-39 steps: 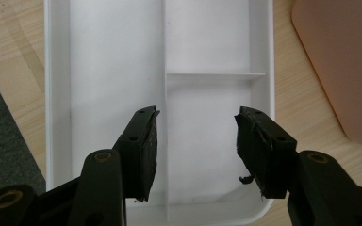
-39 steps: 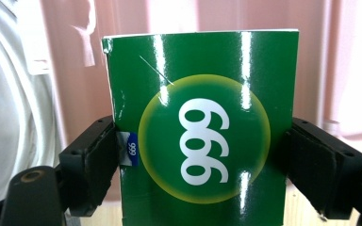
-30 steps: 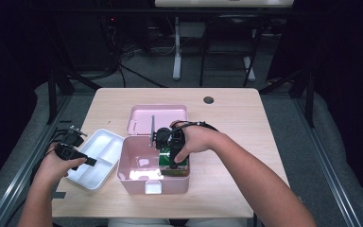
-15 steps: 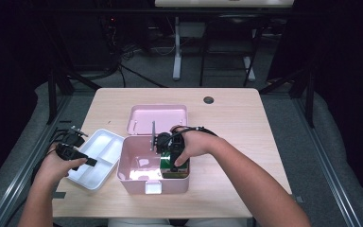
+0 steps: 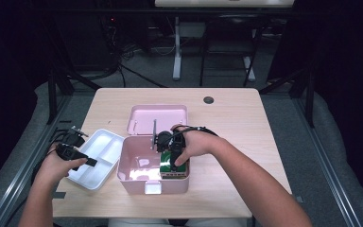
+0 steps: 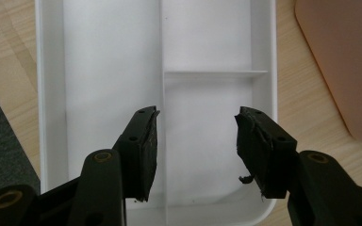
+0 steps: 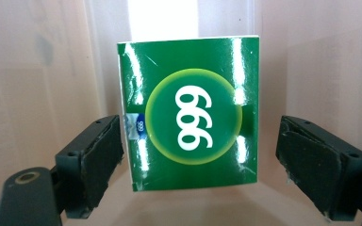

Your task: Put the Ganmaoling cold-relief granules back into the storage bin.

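Little has shifted since a second ago: right gripper still down inside pink box, left gripper still over white tray. Right jaws released, straddling green carton marked 999, left one touching. Left jaws spread, holding nothing. Box and tray on tabletop.

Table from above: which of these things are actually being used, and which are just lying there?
In use:
- green cardboard packet between the right gripper's open jaws
- open pink plastic box holding it
- white divided plastic tray under the open left gripper

Lying about:
- black round grommet in the wooden table
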{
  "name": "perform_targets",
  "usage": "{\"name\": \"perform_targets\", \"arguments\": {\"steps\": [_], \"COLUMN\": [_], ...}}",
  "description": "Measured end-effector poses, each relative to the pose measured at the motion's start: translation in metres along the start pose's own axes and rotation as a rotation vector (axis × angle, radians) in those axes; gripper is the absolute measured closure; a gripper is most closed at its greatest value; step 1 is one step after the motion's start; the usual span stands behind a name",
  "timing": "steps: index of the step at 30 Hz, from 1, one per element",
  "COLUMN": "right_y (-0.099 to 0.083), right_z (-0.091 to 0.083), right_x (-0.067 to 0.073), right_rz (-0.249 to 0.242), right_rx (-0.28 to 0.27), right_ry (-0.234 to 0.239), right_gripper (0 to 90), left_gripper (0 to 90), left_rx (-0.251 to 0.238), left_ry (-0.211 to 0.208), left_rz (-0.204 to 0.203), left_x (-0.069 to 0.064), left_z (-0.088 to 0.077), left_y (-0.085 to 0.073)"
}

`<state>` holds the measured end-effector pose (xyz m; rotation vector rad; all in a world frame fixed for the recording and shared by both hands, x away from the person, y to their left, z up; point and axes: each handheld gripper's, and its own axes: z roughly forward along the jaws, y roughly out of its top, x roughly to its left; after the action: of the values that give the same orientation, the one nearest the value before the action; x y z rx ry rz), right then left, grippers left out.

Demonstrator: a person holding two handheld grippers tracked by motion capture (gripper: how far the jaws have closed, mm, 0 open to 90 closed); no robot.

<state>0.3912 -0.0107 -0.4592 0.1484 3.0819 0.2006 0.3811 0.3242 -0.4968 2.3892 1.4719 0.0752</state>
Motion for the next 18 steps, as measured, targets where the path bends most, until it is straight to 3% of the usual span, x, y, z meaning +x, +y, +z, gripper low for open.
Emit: {"name": "perform_targets", "arguments": {"steps": [11,18], "right_y": [-0.005,-0.014], "right_z": [-0.023,-0.039], "right_x": [0.009,0.007], "right_rz": [0.031,0.048], "right_rx": [-0.009,-0.022], "right_ry": [-0.009,-0.023], "right_gripper": [17.2,17.9], "left_gripper": [48.5,48.3], "left_rx": [0.013,0.007], "left_ry": [0.001,0.004], "left_rz": [0.003,0.001], "left_x": [-0.001,-0.001], "left_z": [0.003,0.003], "left_y": [0.001,0.001]}}
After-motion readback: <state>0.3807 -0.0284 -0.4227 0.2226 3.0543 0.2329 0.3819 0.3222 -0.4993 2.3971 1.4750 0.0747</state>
